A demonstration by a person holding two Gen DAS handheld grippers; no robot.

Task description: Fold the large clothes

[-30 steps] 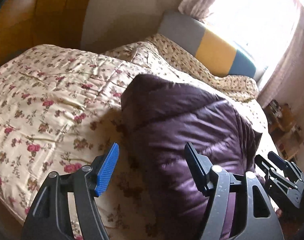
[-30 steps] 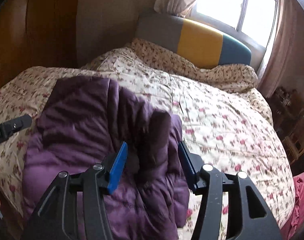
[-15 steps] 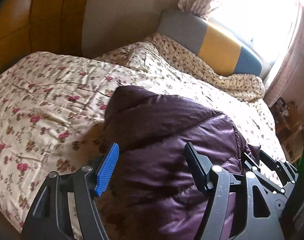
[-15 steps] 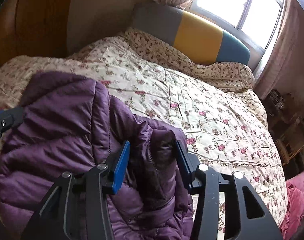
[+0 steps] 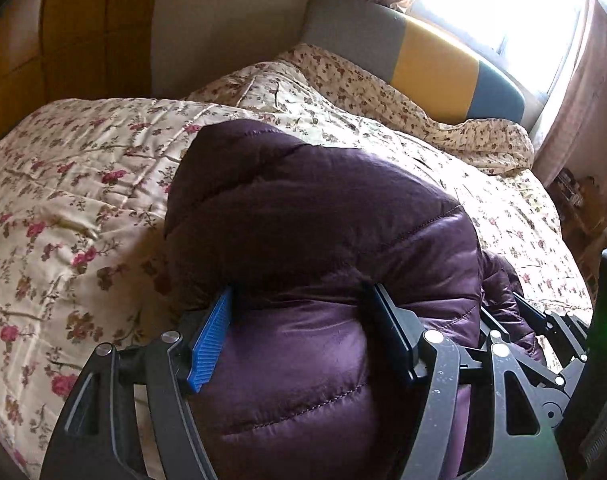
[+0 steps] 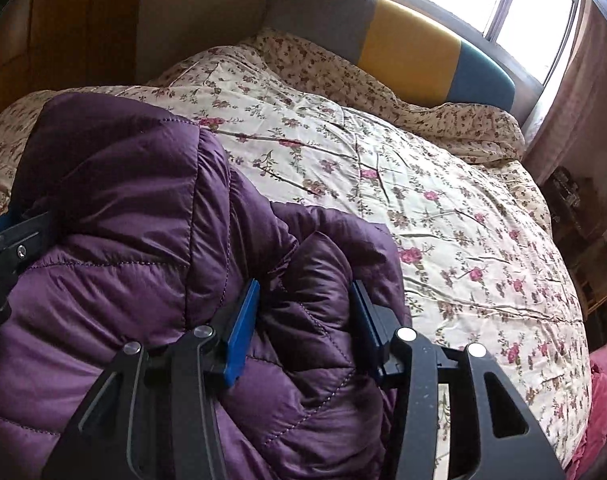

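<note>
A purple quilted puffer jacket [image 5: 323, 216] lies bunched on the floral quilt of the bed [image 5: 63, 184]. My left gripper [image 5: 303, 328] is open, its jaws spread around a thick bulge of the jacket's near edge. In the right wrist view the jacket [image 6: 135, 208] fills the lower left. My right gripper [image 6: 307, 320] is open too, with a fold of the jacket's right edge between its blue pads [image 6: 243, 332]. The left gripper shows at the left edge of the right wrist view [image 6: 7, 240]; the right gripper shows in the left wrist view [image 5: 543, 332].
A grey, yellow and blue headboard [image 6: 407, 52] stands at the far end under a bright window [image 6: 503, 4] with curtains. A wooden wardrobe [image 5: 63, 40] is on the left. Pink fabric [image 6: 599, 408] lies at the bed's right. Bare quilt [image 6: 443, 200] extends to the right of the jacket.
Both grippers have pushed forward and down onto the jacket. The fabric now sits between the jaws of each, and the right gripper's gap has narrowed a little.
</note>
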